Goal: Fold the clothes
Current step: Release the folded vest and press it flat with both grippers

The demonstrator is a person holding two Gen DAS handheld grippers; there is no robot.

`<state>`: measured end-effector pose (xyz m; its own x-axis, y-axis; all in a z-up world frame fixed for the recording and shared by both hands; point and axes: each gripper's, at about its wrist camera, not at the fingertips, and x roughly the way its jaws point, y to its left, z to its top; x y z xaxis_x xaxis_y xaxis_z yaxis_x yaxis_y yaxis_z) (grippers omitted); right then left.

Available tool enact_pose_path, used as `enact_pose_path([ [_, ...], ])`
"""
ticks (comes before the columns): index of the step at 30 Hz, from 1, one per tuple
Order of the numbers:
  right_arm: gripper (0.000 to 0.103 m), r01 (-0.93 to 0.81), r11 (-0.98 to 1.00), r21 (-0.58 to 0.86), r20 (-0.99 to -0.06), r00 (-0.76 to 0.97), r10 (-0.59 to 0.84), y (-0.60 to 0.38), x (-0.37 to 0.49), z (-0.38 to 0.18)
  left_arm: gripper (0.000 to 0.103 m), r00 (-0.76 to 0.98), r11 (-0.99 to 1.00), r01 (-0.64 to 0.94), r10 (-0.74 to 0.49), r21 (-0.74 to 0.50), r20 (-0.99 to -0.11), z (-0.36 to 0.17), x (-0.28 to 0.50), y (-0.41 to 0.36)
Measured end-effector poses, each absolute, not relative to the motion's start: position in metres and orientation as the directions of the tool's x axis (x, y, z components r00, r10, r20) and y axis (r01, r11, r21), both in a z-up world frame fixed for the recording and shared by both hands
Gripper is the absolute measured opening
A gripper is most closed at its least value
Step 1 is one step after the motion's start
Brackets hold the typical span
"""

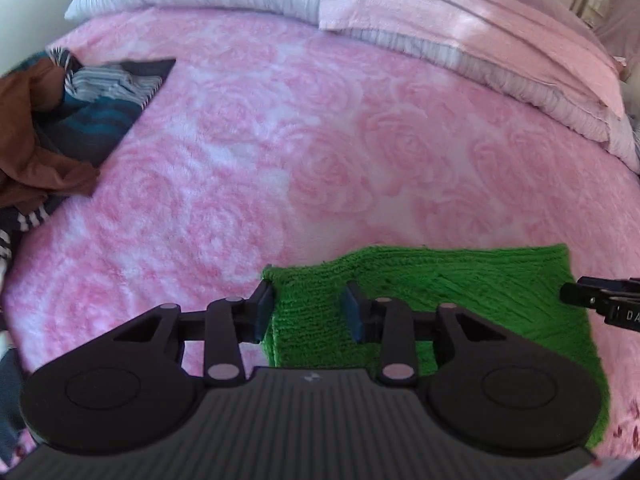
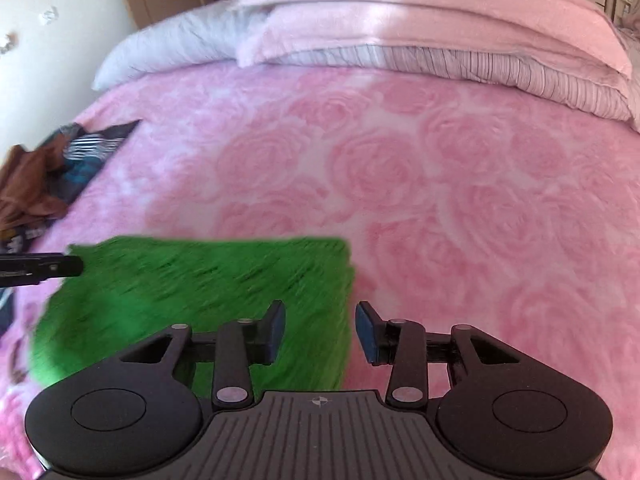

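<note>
On the bed, near edge: green knit garment (image 1: pixel 460 292), the item under work.
Garment condition: lies as a compact rectangle with straight edges on the pink rose blanket (image 1: pixel 280 140); judged to be already folded at least once. Whether more folds are wanted cannot be told.
Left tongs (image 1: pixel 310 312): pads set either side of a raised ridge at the garment's left corner; the knit stands up between them and appears pinched, so judged clamped on the garment.
Right tongs (image 2: pixel 320 330): jaws apart, nothing between the pads; they sit over the garment's right edge, the left pad above green knit, the right pad above bare blanket. Picture blurred here.
Cross-check: each wrist view shows the other tool's tip at the garment's far side.
Remaining stock: clothes pile (image 1: pixel 60 120) at the bed's left side, well apart from the green piece; brown, striped and teal items, loose and unfolded.
Further out: pillows and folded pink bedding (image 1: pixel 440 20) along the head of the bed.
Progress: one garment near finished; pile outstanding, so most of the job is judged left.
</note>
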<state>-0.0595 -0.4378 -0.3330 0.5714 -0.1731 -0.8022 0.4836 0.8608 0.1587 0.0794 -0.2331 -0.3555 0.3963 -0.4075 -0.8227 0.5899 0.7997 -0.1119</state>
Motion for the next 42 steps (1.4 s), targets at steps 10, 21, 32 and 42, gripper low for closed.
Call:
enact_pose_path([
  [10, 0.043, 0.433, 0.895, 0.109, -0.872, 0.474, -0.124, -0.380, -0.081, -0.345, 0.031, 0.353, 0.779, 0.627, -0.308, -0.021, -0.884, -0.355, -0.009, -0.220],
  [21, 0.067, 0.477, 0.856, 0.197, -0.877, 0.476, -0.063, -0.372, -0.123, -0.293, 0.050, 0.354, 0.812, 0.570, -0.110, 0.121, -0.929, -0.304, -0.047, -0.234],
  [32, 0.067, 0.462, 0.860, 0.218, -0.895, 0.447, -0.014, -0.343, -0.146, -0.276, 0.060, 0.300, 0.816, 0.568, -0.089, 0.103, -0.950, -0.290, -0.100, -0.221],
  [42, 0.067, 0.479, 0.860, 0.177, -0.929, 0.369, -0.014, -0.332, -0.128, -0.283, 0.063, 0.266, 0.821, 0.564, -0.084, 0.085, -0.960, -0.297, -0.094, -0.204],
])
